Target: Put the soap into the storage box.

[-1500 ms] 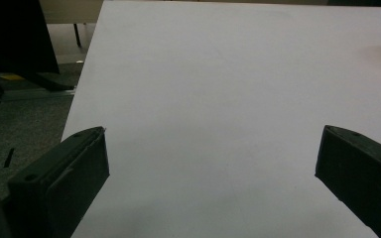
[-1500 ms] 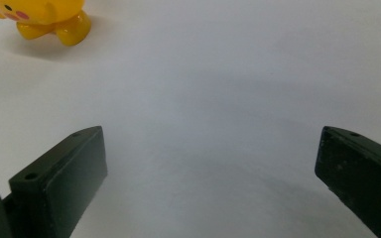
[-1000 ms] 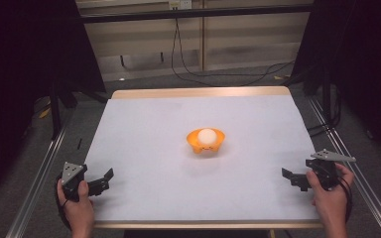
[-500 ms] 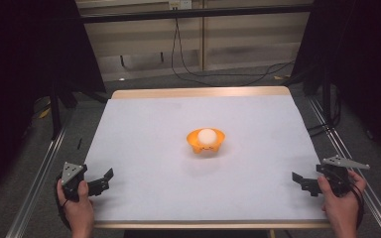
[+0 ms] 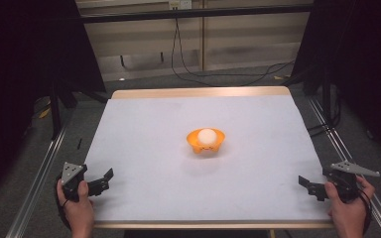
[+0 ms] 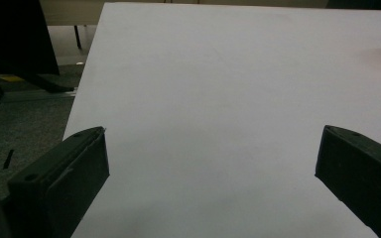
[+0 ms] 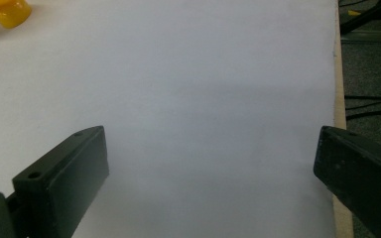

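You are holding both tools at rest, so this looks like the stand-by before any grasp. The small orange plastic bowl [image 5: 206, 142] with the pale round ball [image 5: 207, 135] in it is sitting near the middle of the white table [image 5: 144, 148]. Your left gripper [image 5: 104, 179] is waiting at the table's 7 o'clock corner and your right gripper [image 5: 308, 186] at 5 o'clock, both well apart from the bowl. Both pairs of jaws are standing wide apart, gripping nothing. Next, one hand probably needs reaching toward the centre.
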`<state>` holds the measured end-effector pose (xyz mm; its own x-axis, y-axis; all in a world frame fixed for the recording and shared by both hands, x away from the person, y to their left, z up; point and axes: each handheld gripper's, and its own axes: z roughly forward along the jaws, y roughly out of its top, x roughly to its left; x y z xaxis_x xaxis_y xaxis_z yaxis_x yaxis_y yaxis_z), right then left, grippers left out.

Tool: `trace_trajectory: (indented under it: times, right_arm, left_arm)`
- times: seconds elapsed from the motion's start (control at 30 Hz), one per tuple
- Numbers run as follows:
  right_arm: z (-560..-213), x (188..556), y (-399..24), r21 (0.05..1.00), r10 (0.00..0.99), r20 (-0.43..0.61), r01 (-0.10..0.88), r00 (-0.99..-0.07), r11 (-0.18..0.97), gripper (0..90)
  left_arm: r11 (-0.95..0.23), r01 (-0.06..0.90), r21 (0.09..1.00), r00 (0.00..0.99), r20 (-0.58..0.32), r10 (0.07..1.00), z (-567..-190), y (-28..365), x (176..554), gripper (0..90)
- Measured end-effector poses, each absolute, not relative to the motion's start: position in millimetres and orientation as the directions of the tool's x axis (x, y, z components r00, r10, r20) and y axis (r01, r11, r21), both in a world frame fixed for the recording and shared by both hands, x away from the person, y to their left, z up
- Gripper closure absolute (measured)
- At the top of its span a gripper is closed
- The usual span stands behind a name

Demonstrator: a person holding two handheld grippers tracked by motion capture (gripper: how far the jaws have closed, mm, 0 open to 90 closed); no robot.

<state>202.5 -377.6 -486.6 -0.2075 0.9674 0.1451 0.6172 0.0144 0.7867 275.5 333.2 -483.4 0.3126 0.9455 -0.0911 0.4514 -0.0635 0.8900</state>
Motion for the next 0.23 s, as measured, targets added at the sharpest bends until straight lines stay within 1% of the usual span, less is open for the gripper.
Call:
trace_trajectory:
  times: [0.13,0.23]
  right_arm:
    - [-487.5,199.5,-375.4,0.8,0.971,0.126,0.599,-0.204,0.021,0.9]
    - [-487.8,198.8,-376.4,0.804,0.971,0.135,0.595,-0.195,0.008,0.9]
  left_arm:
    - [-0.063,0.452,0.89,0.31,-0.09,0.946,-483.4,332.7,275.3,0.0]
    - [-0.068,0.451,0.89,0.31,-0.085,0.947,-483.4,332.6,275.4,0.0]
